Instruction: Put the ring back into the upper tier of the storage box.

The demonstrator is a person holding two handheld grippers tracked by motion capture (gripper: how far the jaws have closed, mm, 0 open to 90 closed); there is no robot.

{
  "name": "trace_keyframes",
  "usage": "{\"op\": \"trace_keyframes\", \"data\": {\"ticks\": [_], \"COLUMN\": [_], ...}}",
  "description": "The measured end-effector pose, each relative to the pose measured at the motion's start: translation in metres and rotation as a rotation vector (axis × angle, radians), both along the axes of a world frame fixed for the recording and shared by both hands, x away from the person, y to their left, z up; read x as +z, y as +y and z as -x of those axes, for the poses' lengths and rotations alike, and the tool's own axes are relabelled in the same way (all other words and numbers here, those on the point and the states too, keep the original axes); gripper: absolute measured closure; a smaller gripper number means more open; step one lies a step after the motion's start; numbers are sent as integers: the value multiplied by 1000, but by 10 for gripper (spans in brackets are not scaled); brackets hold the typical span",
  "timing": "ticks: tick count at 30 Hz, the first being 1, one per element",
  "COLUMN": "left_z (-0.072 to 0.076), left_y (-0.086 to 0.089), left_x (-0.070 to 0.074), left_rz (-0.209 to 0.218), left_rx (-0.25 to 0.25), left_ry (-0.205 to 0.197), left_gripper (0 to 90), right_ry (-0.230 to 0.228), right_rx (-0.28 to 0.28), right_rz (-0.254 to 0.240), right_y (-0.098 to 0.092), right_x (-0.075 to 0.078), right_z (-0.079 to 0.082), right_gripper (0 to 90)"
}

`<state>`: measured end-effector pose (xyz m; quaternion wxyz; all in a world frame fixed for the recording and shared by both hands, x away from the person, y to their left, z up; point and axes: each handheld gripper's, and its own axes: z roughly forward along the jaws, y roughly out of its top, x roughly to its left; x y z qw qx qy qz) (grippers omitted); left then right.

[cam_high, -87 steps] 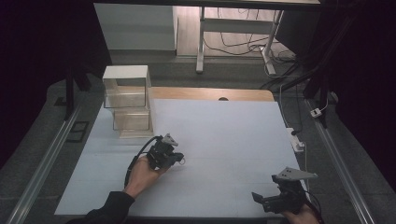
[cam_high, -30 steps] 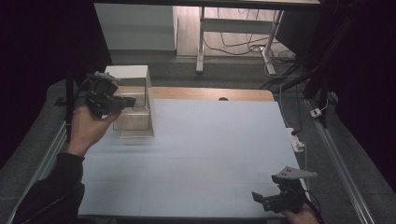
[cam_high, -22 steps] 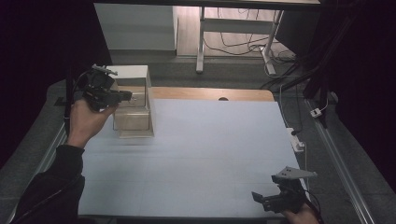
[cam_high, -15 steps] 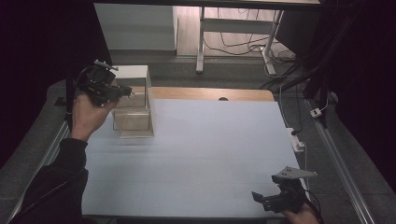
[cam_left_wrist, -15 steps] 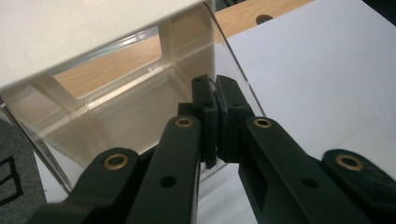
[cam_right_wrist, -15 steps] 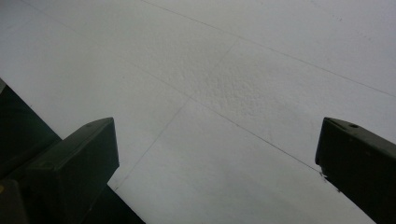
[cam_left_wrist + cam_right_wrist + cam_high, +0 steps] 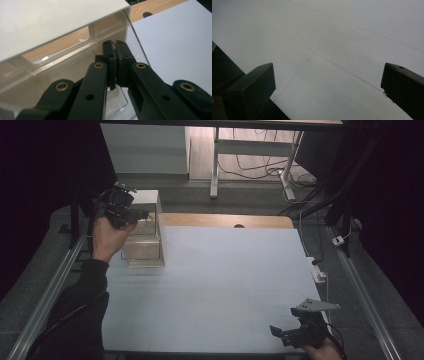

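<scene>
My left claw [image 7: 134, 213] has travelled from mid-tabletop up to the far-left corner since approx 3 s ago, and now sits raised at the top of the small drawer cabinet [image 7: 148, 231]; the right claw [image 7: 280, 334] hasn't budged from the near-right edge. In the left claw view the jaws are clenched, pads pressed together w/ something thin and clear apparently pinched between them – looks like the lip of a clear drawer [image 7: 117, 98], though I can't tell for sure. The right claw is released, jaws spread wide over bare tabletop [image 7: 342, 45].

Progress, my read: the reach is done and the grip looks made; the pull or push on that drawer is still ahead, if that's the job.

Room: the cabinet stands at the tabletop's left edge, w/ a rail [image 7: 55, 290] just beyond. Big open sheet toward centre and right, nothing lying on it. The cabinet's white top [image 7: 57, 22] overhangs close above my jaws, so little headroom there.
</scene>
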<state>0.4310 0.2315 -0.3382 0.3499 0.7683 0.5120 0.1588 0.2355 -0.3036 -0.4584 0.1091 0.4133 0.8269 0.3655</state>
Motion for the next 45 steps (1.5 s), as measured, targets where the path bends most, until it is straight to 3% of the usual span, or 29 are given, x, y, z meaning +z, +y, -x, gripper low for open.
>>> {"op": "trace_keyframes", "data": {"ticks": [6, 23, 32, 36, 45], "left_z": [-9, -23, -25, -26, -22], "left_y": [-6, -19, -21, -21, -14], "left_x": [-7, -23, -24, -24, -18], "left_rz": [6, -58, -80, -83, -60], "left_rx": [6, 46, 71, 82, 82], "left_ry": [-4, 0, 9, 18, -1], "left_gripper": [871, 866, 854, 808, 705], "right_ry": [2, 0, 1, 0, -1], "right_rx": [4, 4, 6, 7, 4], "right_rz": [-2, -4, -1, 0, -8], "right_y": [0, 0, 0, 0, 0], "right_x": [0, 0, 0, 0, 0], "right_z": [0, 0, 0, 0, 0], "right_gripper": [0, 0, 0, 0, 0]}}
